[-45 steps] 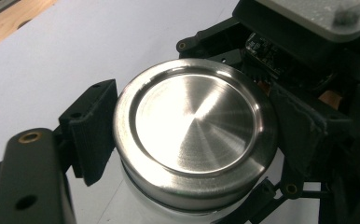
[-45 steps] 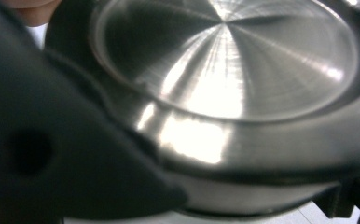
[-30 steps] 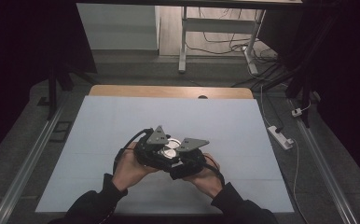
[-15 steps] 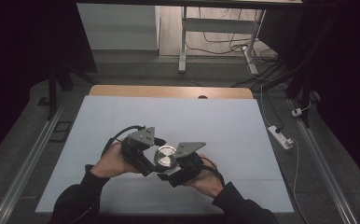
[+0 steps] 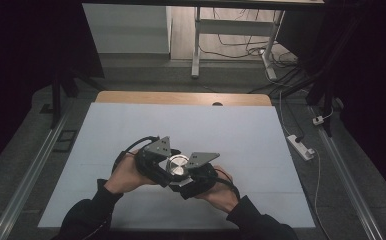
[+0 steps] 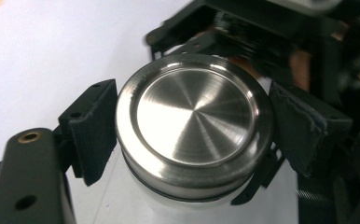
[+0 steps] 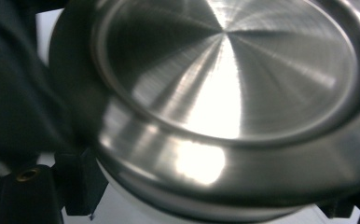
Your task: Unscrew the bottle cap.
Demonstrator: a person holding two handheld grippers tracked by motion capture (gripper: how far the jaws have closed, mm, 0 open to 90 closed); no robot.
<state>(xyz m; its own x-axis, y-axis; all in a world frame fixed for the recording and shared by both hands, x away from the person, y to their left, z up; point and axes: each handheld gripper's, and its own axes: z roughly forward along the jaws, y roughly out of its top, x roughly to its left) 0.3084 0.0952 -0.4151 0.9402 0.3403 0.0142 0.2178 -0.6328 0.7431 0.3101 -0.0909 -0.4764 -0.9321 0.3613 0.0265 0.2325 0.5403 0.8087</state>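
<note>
A round jar with a brushed steel lid point(image 5: 177, 165) and a white body is held just above the white table point(image 5: 231, 135), near its front edge. My left gripper point(image 6: 194, 128) comes in from the left, and its pads point(image 6: 94, 133) press on opposite sides of the lid's rim. Those jaws have just closed, with the steel lid point(image 6: 194, 121) between them. My right gripper point(image 5: 193, 176) comes in from the right and stays shut on the jar. In the right gripper view, one jaw sits low beside the white body point(image 7: 122, 198), under the steel lid point(image 7: 225, 84).
A wooden strip point(image 5: 181, 98) runs along the table's far edge. Metal rails point(image 5: 26, 175) flank the table on the floor. A white power strip point(image 5: 301, 146) with cables lies at the right. Desk legs point(image 5: 197, 45) stand beyond the table.
Half a second ago the left gripper had drawn a little to the left with wider jaws. It is now back against the lid and closed. The right hand and jar have stayed put.
</note>
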